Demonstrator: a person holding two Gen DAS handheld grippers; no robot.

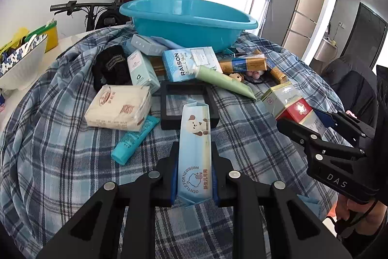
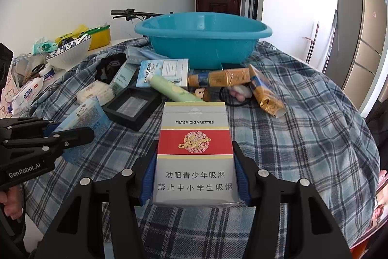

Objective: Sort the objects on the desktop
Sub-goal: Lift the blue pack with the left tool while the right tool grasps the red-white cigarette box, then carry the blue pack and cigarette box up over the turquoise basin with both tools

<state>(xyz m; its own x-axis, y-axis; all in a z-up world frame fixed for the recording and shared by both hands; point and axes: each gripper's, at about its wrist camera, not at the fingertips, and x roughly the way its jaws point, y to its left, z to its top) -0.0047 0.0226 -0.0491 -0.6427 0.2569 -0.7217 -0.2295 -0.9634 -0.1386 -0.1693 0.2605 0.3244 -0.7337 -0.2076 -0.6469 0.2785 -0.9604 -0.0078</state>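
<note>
Left gripper (image 1: 194, 176): jaws clamp pouch (image 1: 195, 149), long axis toward basin (image 1: 189, 21).
Right gripper (image 2: 194, 176): jaws clamp cigarette box (image 2: 194, 154), basin straight ahead.

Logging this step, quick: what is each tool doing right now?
Left tool: closed on the light blue newborn-product pack.
Right tool: closed on the red and silver cigarette pack.
</note>
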